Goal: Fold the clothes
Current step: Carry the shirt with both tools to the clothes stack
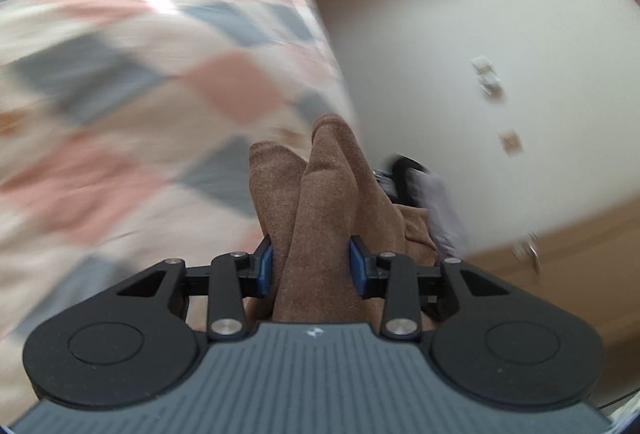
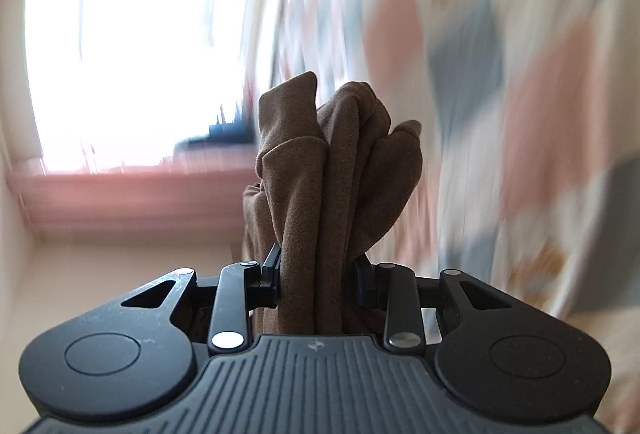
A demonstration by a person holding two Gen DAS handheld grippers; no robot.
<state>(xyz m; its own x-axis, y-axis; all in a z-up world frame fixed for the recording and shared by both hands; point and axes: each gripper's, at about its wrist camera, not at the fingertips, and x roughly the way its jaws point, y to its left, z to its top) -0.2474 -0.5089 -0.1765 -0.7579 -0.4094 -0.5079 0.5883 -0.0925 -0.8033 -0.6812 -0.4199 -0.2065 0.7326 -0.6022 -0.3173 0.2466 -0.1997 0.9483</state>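
Brown garment is gripped bunched in both tongs: left gripper and right gripper each clenched on it, held up beside the checked bedcover. Likely a lift-and-spread step; laying flat is needed next. Window is seen only from the right wrist, white wall only from the left.
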